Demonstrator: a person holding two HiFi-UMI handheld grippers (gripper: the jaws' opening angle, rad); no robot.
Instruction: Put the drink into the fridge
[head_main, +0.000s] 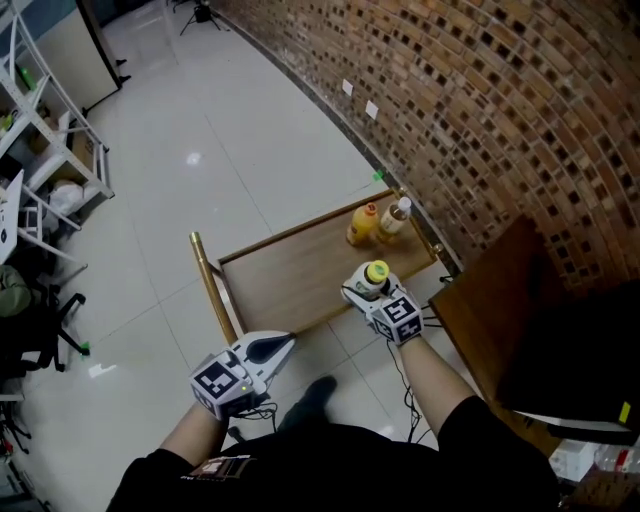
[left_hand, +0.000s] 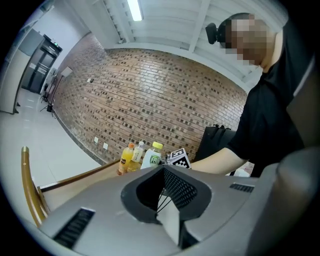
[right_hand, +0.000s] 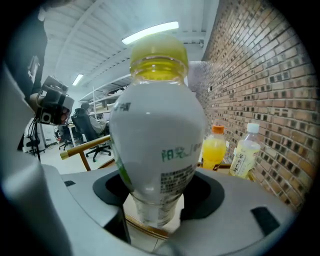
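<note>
The right gripper (head_main: 366, 290) has its fingers closed on the lower body of a white plastic drink bottle with a yellow cap (head_main: 376, 274), which stands upright at the near right edge of a low wooden counter with a brass-coloured rail (head_main: 290, 272). In the right gripper view the white bottle (right_hand: 157, 145) fills the middle of the frame, its narrow lower part set between the two dark fingers (right_hand: 196, 212), which lie against it on either side. At the far right corner of the counter, close to a red brick wall (head_main: 480, 100), stand an orange juice bottle with an orange cap (head_main: 362, 226) and, just beside it, a clear bottle of pale yellow drink with a white cap (head_main: 396, 217); both are well apart from the held bottle. The left gripper (head_main: 284, 344) hangs in front of the near edge of the counter, over the pale tiled floor (head_main: 200, 150), with its fingers brought together and nothing between them. The left gripper view shows those fingers (left_hand: 176, 189) meeting in a point, with the three bottles beyond them. A dark brown cabinet (head_main: 490, 320) stands to the right of the counter.
</note>
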